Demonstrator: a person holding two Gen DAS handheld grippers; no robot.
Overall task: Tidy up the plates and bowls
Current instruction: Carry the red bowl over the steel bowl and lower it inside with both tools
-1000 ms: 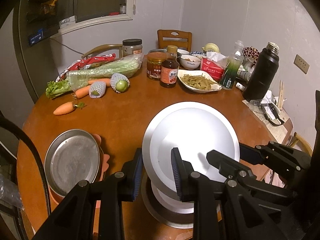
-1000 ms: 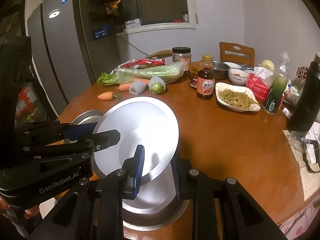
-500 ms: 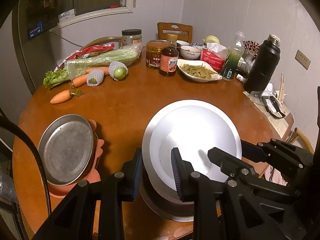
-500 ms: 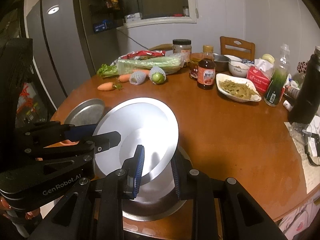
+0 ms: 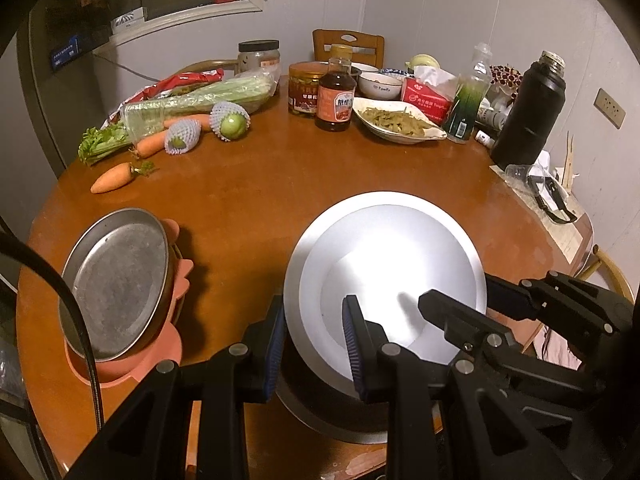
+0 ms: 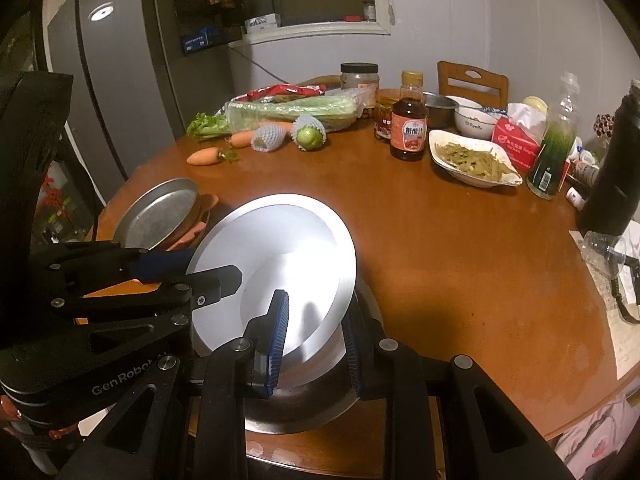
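no hand or sleeve shows in either view, only black gripper frames filling the lower third. the near rim of the white plate (image 5: pixel 384 268) is hidden behind the finger bodies in both views. under it sits a metal bowl (image 5: pixel 320 416), mostly covered; only its lower rim shows at bottom centre, and whether the plate rests on it cannot be told.

left gripper (image 5: pixel 314 348): angled steeply down toward the table (image 5: pixel 256 200), pads drawn close and pinching the plate's near-left rim, one pad below the rim, one on the upper face. right gripper (image 6: pixel 314 340): likewise tilted down, pads nipped on the plate's near-right edge. each gripper appears in the other's view, entering from the side at mid-lower frame.

the plate is tilted, far edge higher in the right wrist view, lying just ahead of both sets of fingers, centre-lower frame. a metal pan (image 5: pixel 116 284) leans on a pink holder (image 5: pixel 132 360) at lower left of the left view, well apart from the plate; a black cable crosses its left edge. food, bottles and a dish of vegetables (image 5: pixel 396 122) crowd the table's far side.
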